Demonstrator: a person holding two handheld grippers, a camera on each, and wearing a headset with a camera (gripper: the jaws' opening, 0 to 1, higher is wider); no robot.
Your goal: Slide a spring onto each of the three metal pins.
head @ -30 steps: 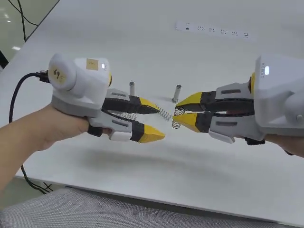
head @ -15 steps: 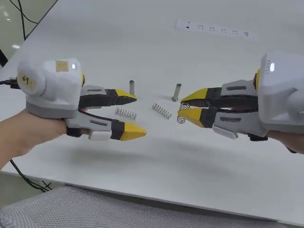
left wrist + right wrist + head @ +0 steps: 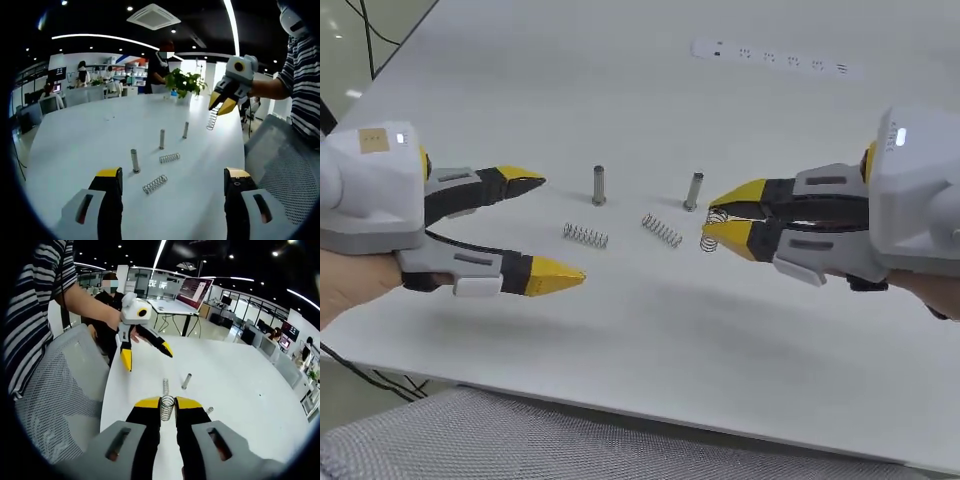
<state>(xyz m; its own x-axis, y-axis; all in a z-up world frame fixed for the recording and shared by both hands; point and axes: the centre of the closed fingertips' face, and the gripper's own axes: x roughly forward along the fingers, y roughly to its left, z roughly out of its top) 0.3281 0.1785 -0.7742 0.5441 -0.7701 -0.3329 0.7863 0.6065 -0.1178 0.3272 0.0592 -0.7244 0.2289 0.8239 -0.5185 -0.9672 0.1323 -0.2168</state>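
**Step in hand: first spring, carried to a pin.**

1. Right gripper (image 3: 715, 224): jaws pressed together, pinching the held spring (image 3: 712, 228) by its upper coils. In the left gripper view the spring hangs roughly upright below the jaw tips, clear of the desk (image 3: 650, 330).
2. Left gripper (image 3: 544, 227): jaws spread wide, holding nothing, positioned toward the left edge of the desk.
3. Three metal pins (image 3: 162, 139) stand upright in a row mid-desk, all bare. The end pin (image 3: 693, 192) stands just beside the held spring.
4. Two loose springs (image 3: 585, 235) lie flat on the desk on the near-edge side of the pins. A power strip (image 3: 770, 62) lies by the far edge.

**Progress:** judged as zero of three springs seated.

**Next move, as judged:**
- Bring the spring's lower open end directly over the top of the end pin.
- Keep the spring's axis in line with the pin, because a tilted coil is likely to catch on the pin's rim.
- Lower the spring, then spread the jaws so it slides down.
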